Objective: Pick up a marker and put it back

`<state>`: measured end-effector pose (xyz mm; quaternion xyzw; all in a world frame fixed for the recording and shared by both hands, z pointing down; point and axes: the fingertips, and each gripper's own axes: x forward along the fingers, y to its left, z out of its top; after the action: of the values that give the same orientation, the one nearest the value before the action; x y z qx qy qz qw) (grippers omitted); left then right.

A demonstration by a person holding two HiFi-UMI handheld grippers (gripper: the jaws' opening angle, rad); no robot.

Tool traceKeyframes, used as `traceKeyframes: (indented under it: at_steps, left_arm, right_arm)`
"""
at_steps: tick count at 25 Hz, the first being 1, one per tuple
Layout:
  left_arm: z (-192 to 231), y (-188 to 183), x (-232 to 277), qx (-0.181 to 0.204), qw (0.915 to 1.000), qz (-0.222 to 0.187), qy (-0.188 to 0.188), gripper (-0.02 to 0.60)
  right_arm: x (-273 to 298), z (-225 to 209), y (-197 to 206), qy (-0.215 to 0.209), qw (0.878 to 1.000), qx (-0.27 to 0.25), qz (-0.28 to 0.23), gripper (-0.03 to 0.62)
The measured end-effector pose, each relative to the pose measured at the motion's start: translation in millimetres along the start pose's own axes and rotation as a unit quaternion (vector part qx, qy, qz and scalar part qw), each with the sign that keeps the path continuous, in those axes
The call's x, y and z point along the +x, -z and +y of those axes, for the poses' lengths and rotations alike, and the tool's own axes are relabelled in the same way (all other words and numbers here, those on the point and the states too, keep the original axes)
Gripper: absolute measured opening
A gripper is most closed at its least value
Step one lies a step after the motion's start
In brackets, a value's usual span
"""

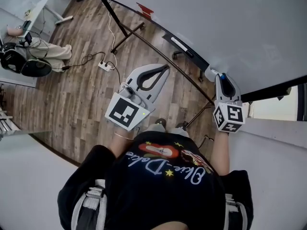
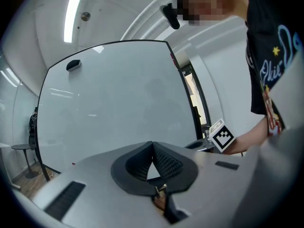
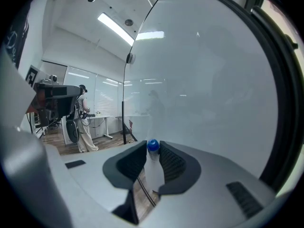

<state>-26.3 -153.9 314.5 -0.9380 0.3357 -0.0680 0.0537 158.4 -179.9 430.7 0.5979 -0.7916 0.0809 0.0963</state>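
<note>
A marker with a blue cap (image 3: 153,146) and a white body (image 1: 210,74) sits between the pads of my right gripper (image 3: 153,149), which is shut on it. That gripper (image 1: 221,76) is held up at the lower edge of a big whiteboard (image 1: 230,23), close to its surface (image 3: 213,80). My left gripper (image 1: 165,67) hangs lower and to the left, over the wooden floor. Its jaw tips meet, and it (image 2: 152,146) holds nothing. The right gripper's marker cube (image 2: 222,137) shows in the left gripper view.
A dark tray (image 1: 184,47) runs along the whiteboard's bottom edge. A black eraser (image 2: 72,64) sticks to the board's upper left. The board's stand legs (image 1: 127,32), a power strip with cables (image 1: 105,65) and a person by a desk (image 3: 84,122) are nearby.
</note>
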Motion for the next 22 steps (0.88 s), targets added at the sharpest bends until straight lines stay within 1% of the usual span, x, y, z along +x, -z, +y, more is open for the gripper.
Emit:
traceKeyframes:
  at_steps: [9, 14, 19, 22]
  left_arm:
    - [0.4, -1.9, -4.8, -0.002, 1.0000, -0.005, 0.005, 0.003]
    - [-1.4, -2.5, -4.7, -0.005, 0.9999, -0.010, 0.011, 0.003]
    - [-5.9, -5.7, -1.2, -0.002, 0.9996, -0.017, 0.025, 0.003]
    - [-6.4, -6.4, 1.7, -0.004, 0.9993, -0.021, 0.030, 0.003]
  right_arm:
    - [-12.8, -1.3, -14.3, 0.019, 1.000, -0.009, -0.019, 0.095]
    - [-27.5, -2.1, -35.4, 0.034, 0.998, -0.015, -0.048, 0.095]
    - [-42.9, -1.2, -57.3, 0.033, 0.996, -0.017, -0.075, 0.092]
    - [-50.2, -2.2, -68.7, 0.035, 0.994, -0.024, -0.096, 0.072]
